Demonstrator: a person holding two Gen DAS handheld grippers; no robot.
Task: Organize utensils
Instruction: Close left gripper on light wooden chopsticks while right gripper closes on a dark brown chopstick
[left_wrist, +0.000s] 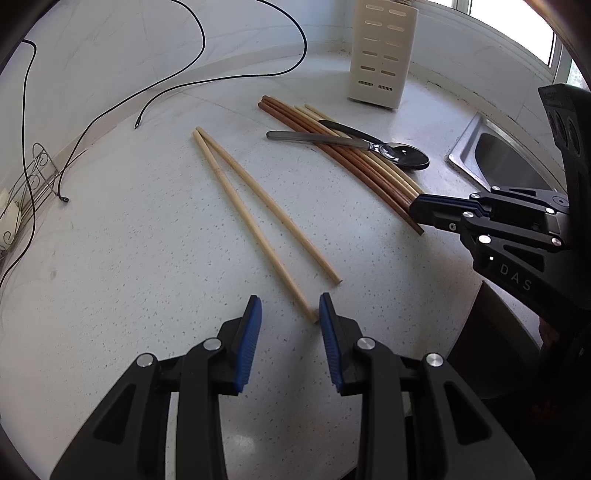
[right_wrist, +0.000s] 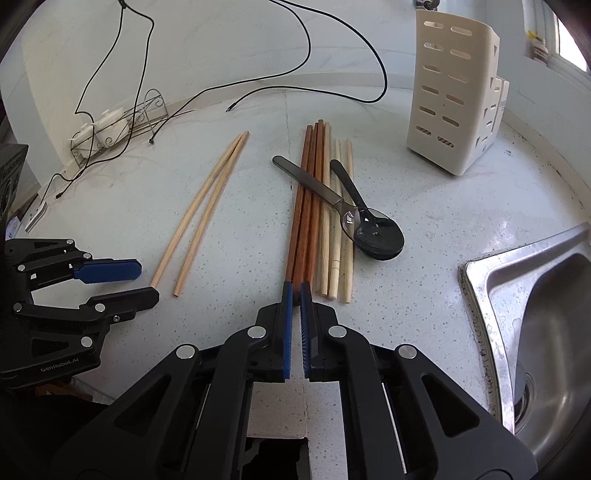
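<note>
My right gripper (right_wrist: 296, 291) is shut on the near end of a brown chopstick, one of a bundle of brown chopsticks (right_wrist: 306, 229) lying beside several pale ones (right_wrist: 334, 251). A metal spoon (right_wrist: 314, 184) and a black spoon (right_wrist: 380, 240) rest across that bundle. In the left wrist view the right gripper (left_wrist: 415, 210) pinches the same bundle (left_wrist: 354, 166) from the right. My left gripper (left_wrist: 290, 306) is open and holds nothing. One of its blue pads sits next to the near tip of two separate pale chopsticks (left_wrist: 258, 221). A cream slotted utensil holder (right_wrist: 450, 103) stands upright at the back right.
A steel sink (right_wrist: 535, 314) is sunk into the white speckled counter (right_wrist: 424, 206) at the right. Black cables (left_wrist: 203, 37) trail across the back, and a wire rack (right_wrist: 122, 122) stands against the wall at the back left.
</note>
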